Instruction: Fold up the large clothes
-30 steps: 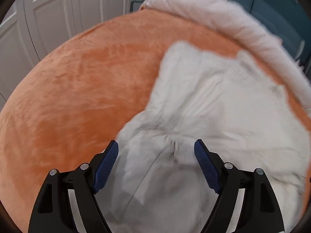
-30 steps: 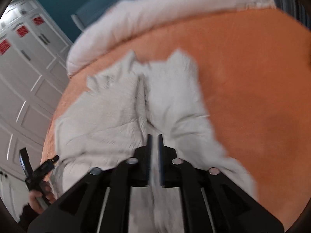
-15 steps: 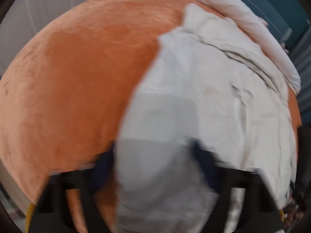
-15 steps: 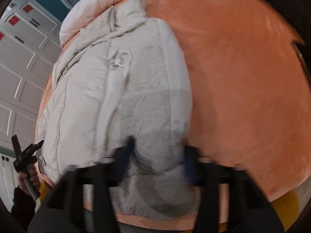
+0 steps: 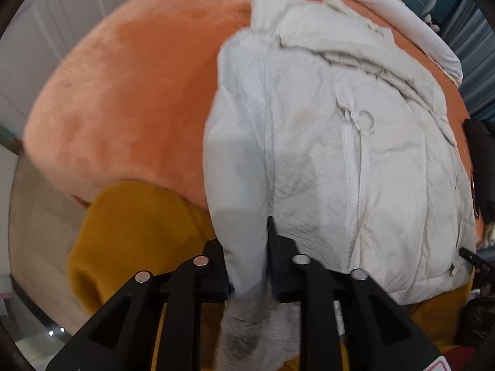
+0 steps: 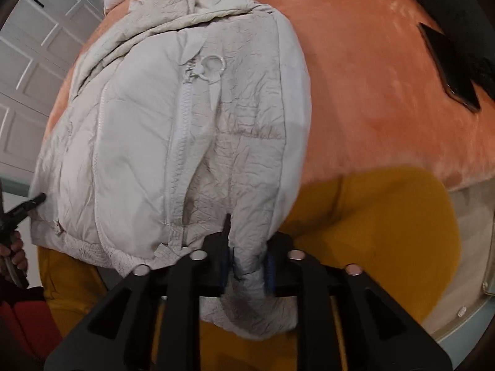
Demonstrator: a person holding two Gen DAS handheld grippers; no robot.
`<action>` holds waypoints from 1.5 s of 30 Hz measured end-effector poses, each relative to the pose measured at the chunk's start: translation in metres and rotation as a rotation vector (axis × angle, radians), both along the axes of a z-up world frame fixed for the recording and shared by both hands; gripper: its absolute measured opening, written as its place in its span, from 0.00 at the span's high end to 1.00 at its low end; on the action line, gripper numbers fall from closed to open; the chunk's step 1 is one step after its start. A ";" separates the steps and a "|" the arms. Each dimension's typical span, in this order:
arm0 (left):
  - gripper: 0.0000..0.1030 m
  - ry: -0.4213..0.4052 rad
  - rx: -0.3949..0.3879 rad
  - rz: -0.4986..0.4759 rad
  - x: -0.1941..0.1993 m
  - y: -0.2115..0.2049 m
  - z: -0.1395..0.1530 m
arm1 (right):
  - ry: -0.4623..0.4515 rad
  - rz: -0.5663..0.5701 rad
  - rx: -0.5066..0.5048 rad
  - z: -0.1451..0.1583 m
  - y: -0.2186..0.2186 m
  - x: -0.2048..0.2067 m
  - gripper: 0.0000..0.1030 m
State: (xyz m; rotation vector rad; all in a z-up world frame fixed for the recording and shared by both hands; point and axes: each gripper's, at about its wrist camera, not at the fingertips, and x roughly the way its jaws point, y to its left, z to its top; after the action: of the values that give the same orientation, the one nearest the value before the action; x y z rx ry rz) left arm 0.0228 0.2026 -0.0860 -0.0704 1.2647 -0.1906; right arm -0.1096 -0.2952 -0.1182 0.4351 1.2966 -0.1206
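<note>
While both claws are pinching sleeve ends of the white puffer jacket point(image 6: 148, 130), its body is lying spread ahead of them on the orange bedspread point(image 5: 130, 92); the left gripper point(image 5: 247, 266) and right gripper point(image 6: 247, 266) are each clamping slick, bunched fabric, so a hard tug is risking slippage, or dragging the jacket off the near edge
</note>
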 end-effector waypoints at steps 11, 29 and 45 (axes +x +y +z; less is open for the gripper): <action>0.55 -0.376 -0.136 0.076 0.161 -0.051 0.083 | -0.414 -0.054 0.015 0.082 -0.030 0.166 0.38; 0.52 -0.248 0.034 0.126 0.296 -0.109 -0.057 | -0.261 -0.023 0.043 -0.036 0.011 0.302 0.83; 0.47 -0.298 0.069 0.215 0.368 -0.110 -0.049 | -0.381 0.371 -0.045 0.026 0.156 0.482 0.80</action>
State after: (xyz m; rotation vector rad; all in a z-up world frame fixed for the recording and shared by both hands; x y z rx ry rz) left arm 0.3904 0.0928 -0.1351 -0.1134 0.9574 0.0282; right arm 0.3720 -0.1390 -0.0918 0.1613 0.9767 0.2347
